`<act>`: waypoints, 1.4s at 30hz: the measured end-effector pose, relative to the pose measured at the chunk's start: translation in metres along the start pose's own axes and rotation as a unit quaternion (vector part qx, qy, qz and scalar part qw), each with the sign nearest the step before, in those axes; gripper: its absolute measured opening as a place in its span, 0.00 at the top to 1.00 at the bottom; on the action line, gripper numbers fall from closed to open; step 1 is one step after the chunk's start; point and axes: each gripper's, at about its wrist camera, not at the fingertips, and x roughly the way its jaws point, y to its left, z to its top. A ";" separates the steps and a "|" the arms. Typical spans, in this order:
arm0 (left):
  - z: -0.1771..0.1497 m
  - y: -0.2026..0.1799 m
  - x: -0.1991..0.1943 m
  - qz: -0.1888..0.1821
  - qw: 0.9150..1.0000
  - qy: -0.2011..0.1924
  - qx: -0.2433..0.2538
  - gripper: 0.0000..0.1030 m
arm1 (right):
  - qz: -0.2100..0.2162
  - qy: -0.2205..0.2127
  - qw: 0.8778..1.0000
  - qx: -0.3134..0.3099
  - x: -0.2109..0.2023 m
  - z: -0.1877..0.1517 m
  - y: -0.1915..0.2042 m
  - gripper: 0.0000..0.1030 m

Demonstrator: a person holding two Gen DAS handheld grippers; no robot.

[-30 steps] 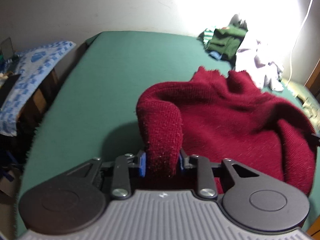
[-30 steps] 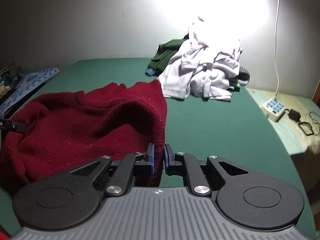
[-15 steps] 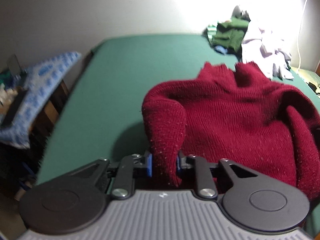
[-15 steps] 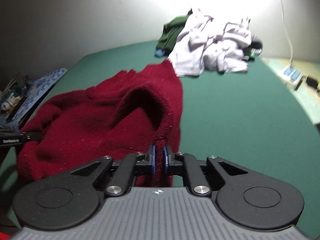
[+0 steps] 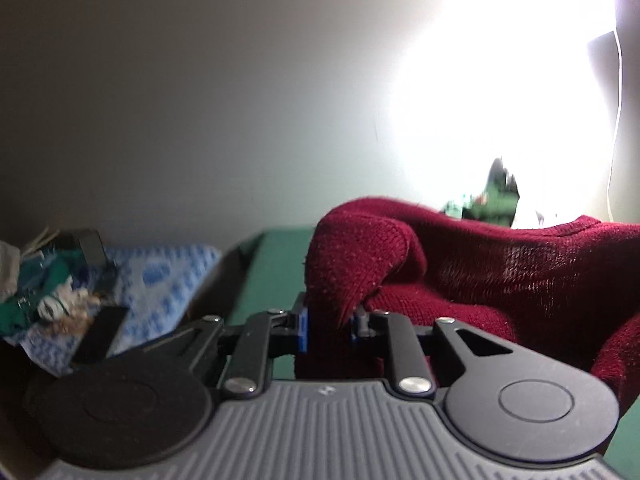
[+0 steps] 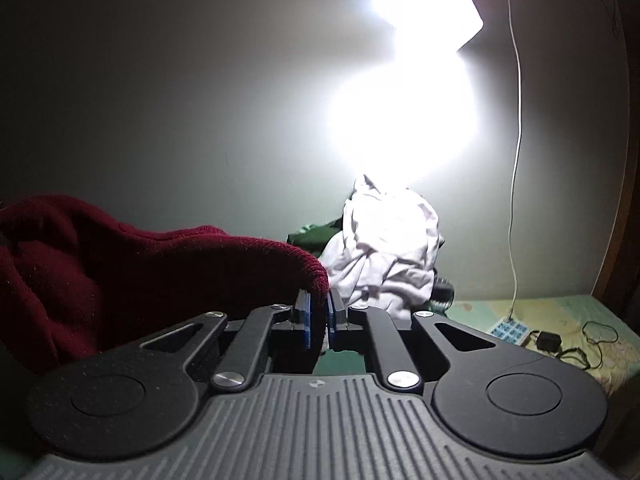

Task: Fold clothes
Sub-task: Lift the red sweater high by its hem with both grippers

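A dark red knitted sweater (image 5: 500,272) hangs between my two grippers, lifted off the green bed (image 5: 276,256). My left gripper (image 5: 326,326) is shut on a thick fold of it at its left corner. My right gripper (image 6: 319,320) is shut on the sweater's (image 6: 160,264) ribbed edge at its right corner. The cloth sags between them and hides most of the bed. Both cameras point nearly level at the wall.
A pile of white and dark green clothes (image 6: 384,248) lies at the far end of the bed. A blue patterned cloth (image 5: 160,280) with clutter covers a stand on the left. A power strip (image 6: 506,326) and cables lie on the right.
Both grippers have risen and tilted up with the sweater held in them. The sweater has come up off the bed. The views now show the wall instead of the bed top.
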 end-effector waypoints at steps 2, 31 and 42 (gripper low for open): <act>0.011 0.005 -0.014 0.001 1.000 -0.021 -0.007 0.81 | -0.004 -0.022 1.000 0.008 -0.009 0.013 -0.006 0.93; 0.104 0.017 -0.170 0.006 0.964 -0.267 0.010 0.81 | -0.017 -0.312 0.948 0.062 -0.103 0.129 -0.048 0.92; 0.091 0.020 -0.080 0.003 0.985 -0.173 -0.009 0.80 | -0.017 -0.212 0.977 0.018 -0.013 0.108 -0.029 0.92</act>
